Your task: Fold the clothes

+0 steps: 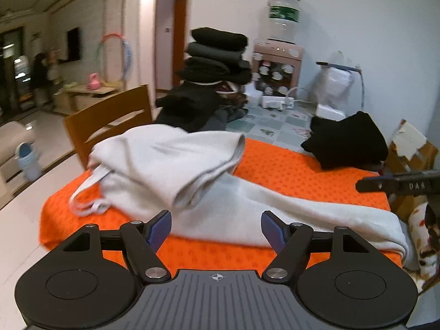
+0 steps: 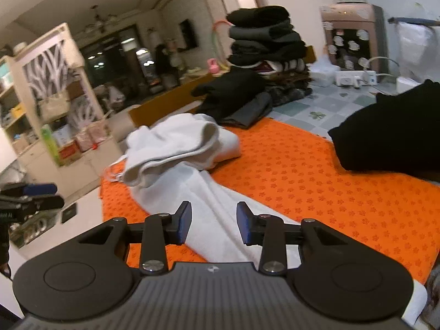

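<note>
Where folded over, rumpled white trousers [image 1: 176,165]

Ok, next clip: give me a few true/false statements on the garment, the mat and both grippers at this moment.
1. The light grey garment lies on an orange mat. True.
2. The left gripper is clamped on the garment. False: its jaws stand open, nothing between them.
3. A stack of folded dark clothes sits beyond the mat. True.
4. The right gripper holds a black garment. False: its jaws are open and empty, above the light grey cloth.
5. The mat is blue. False: it is orange.
</note>
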The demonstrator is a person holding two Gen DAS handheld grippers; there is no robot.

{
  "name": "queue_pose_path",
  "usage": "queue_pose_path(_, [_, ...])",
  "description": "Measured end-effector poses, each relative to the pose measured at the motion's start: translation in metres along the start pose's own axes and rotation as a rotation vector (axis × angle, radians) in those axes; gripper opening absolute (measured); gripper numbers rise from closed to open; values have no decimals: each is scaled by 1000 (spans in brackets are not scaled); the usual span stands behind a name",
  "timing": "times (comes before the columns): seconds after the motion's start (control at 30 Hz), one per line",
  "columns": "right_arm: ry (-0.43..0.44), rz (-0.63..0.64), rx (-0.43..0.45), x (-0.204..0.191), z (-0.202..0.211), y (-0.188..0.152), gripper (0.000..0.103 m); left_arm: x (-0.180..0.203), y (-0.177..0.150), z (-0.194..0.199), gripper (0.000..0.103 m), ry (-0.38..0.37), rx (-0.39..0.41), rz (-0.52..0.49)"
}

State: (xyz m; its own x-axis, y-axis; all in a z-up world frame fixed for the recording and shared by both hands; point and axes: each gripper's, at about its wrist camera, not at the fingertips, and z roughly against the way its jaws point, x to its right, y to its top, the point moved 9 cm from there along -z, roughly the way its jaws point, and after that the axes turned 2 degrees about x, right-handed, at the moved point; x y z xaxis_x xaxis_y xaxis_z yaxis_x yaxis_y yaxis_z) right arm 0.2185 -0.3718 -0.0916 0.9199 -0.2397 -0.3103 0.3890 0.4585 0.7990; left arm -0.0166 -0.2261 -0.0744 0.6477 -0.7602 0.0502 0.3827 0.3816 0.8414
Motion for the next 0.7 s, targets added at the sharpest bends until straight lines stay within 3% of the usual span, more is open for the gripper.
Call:
queue_pose_path(0.2, [-96, -60, 3, -1, -17, -10, 42, -2, 27, -53, 73, -161, -31, -138])
queue_pose_path(0.53, [-313, -241, 40, -18, -22, -49, 42, 27, 63, -157, 35, -590, -158, -549])
queue_pose_path(0.7, [-467, -396, 101, -31, -30, -68, 42, 52, 64, -202, 34, -789, -236, -763])
